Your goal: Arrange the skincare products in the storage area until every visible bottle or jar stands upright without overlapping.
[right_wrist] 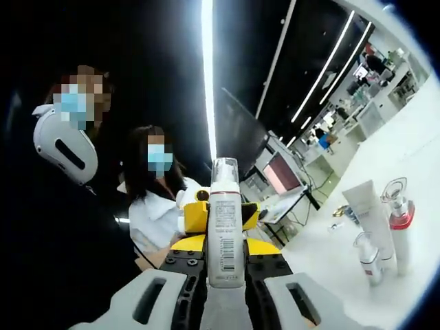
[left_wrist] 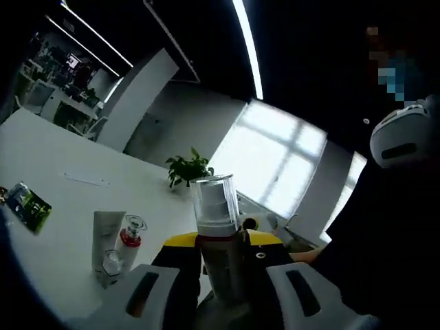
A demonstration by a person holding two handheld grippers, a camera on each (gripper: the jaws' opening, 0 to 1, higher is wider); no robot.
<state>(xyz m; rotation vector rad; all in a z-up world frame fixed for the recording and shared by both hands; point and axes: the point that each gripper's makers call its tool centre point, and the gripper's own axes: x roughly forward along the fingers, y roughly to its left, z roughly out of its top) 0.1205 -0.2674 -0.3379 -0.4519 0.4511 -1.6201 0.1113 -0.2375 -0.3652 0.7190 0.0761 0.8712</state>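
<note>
Left claw [left_wrist: 221,292] closed on pump bottle [left_wrist: 218,234], clear cap up, held above white tabletop [left_wrist: 48,158]. Same bottle likely clamped from the opposite side by the other claw's yellow-black body behind it. Tube [left_wrist: 105,237], red-collared bottle [left_wrist: 129,240] and small bottle [left_wrist: 110,265] upright, close together lower left; open tabletop beyond them, green packet [left_wrist: 27,205] near the left margin.

Right claw [right_wrist: 225,295] closed on labelled pump bottle [right_wrist: 225,227], upright. Advisable: release 1 claw only, lower vertically, seat base flat clear of the 3 standing items [right_wrist: 381,227] at right, near tabletop edge.
</note>
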